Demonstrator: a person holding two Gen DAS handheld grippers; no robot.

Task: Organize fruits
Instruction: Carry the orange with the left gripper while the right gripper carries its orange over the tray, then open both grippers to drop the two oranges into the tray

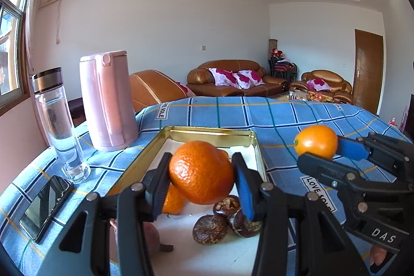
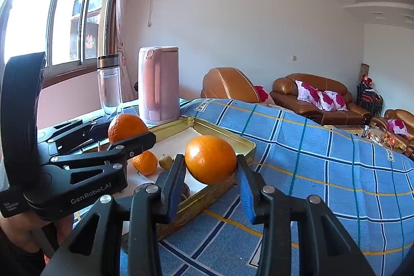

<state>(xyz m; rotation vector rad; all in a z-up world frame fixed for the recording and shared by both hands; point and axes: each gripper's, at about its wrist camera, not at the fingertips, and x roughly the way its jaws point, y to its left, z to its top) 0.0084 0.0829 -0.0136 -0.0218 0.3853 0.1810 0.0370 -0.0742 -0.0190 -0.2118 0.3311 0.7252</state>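
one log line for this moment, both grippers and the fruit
left gripper: shut on mandarin, above tray | right gripper: shut on orange, at tray edge | in tray: small mandarin, chestnuts

"LOVE SOLE" label on tablecloth (image 1: 284,118), "GenRobot.AI" on left gripper (image 2: 121,133), "DAS" on right gripper (image 1: 317,149)

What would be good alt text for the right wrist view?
The right gripper holds a smooth orange above the edge of a gold tin tray on a blue checked cloth. At left, the left gripper holds a mandarin.
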